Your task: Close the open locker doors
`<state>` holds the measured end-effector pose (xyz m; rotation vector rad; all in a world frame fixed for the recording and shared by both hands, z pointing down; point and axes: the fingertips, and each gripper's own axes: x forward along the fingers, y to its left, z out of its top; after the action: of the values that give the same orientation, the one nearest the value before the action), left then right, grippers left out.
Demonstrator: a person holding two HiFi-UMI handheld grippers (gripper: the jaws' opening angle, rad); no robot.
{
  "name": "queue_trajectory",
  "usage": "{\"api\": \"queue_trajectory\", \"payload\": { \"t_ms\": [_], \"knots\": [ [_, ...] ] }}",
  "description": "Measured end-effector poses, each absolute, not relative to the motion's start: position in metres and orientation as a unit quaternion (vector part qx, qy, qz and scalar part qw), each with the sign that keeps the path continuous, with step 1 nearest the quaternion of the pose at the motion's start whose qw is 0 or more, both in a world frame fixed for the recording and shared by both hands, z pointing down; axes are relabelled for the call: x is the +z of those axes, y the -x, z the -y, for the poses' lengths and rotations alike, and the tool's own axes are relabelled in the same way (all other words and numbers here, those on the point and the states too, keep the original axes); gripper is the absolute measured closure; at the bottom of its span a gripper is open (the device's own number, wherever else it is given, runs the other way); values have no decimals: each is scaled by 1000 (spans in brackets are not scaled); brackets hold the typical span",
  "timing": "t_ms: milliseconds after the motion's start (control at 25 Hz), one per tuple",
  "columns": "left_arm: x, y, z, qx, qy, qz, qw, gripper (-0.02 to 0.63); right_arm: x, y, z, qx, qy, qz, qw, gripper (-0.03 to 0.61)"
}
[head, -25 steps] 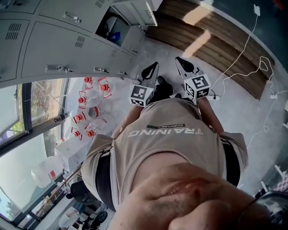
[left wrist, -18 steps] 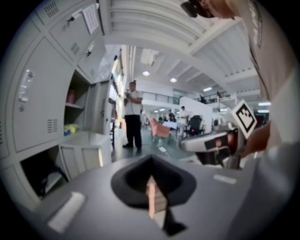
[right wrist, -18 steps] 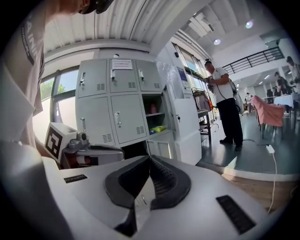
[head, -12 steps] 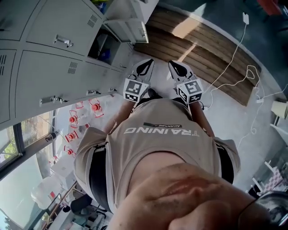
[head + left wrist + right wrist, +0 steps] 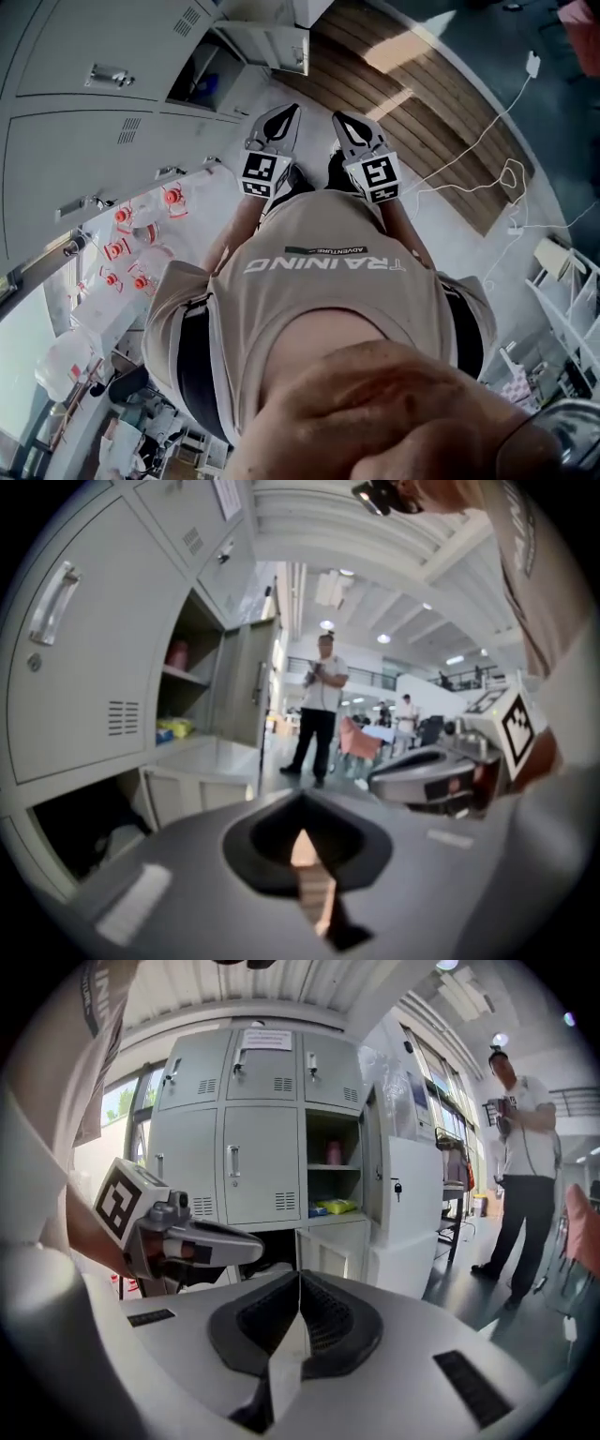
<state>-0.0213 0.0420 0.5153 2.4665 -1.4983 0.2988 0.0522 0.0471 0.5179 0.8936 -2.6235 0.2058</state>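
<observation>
Head view looks steeply down over a beige shirt (image 5: 328, 291). From it I see the left tongs (image 5: 284, 120) and right tongs (image 5: 347, 127) held side by side, close together, aimed between the grey locker bank (image 5: 84, 122) and a wooden slatted surface (image 5: 412, 112). A white cable (image 5: 487, 131) trails across the floor. Red-capped bottles (image 5: 131, 253) stand below the lockers. This view tells me nothing about the jaws.

Each tongs' own camera settles that. The left pair is pressed together with nothing between them, and so is the right pair.

Right gripper view gives the lockers head-on. One open compartment (image 5: 333, 1180) has its upper door (image 5: 405, 1194) swung wide. On the shelves inside I see a pink object (image 5: 334, 1153) above a yellow pack (image 5: 335, 1207). Beneath it a lower door (image 5: 330, 1251) also hangs open. Neither tongs touches a door.

A standing person (image 5: 517, 1194) appears beyond the lockers in both gripper views but not in the head view.
</observation>
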Motion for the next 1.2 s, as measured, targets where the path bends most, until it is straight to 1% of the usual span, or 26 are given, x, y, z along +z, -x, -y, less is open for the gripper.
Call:
{"api": "queue_trajectory", "payload": {
  "t_ms": [200, 360, 600, 840, 1000, 1200],
  "knots": [
    [501, 20, 5, 106, -808, 565, 124, 614, 513, -54, 25, 83, -257, 952, 147, 564],
    [495, 25, 32, 107, -777, 608, 123, 614, 516, -58, 77, 88, -227, 958, 150, 563],
    [497, 42, 40, 89, -730, 660, 151, 614, 531, -40, 95, 95, -162, 967, 173, 563],
    [516, 63, 32, 93, -715, 670, 176, 614, 542, -14, 92, 103, -135, 968, 185, 564],
    [514, 83, 44, 73, -726, 664, 165, 614, 542, 0, 105, 96, -160, 960, 209, 564],
    [514, 107, 60, 65, -746, 644, 154, 614, 532, 22, 120, 55, -186, 951, 241, 563]
  ]
}}
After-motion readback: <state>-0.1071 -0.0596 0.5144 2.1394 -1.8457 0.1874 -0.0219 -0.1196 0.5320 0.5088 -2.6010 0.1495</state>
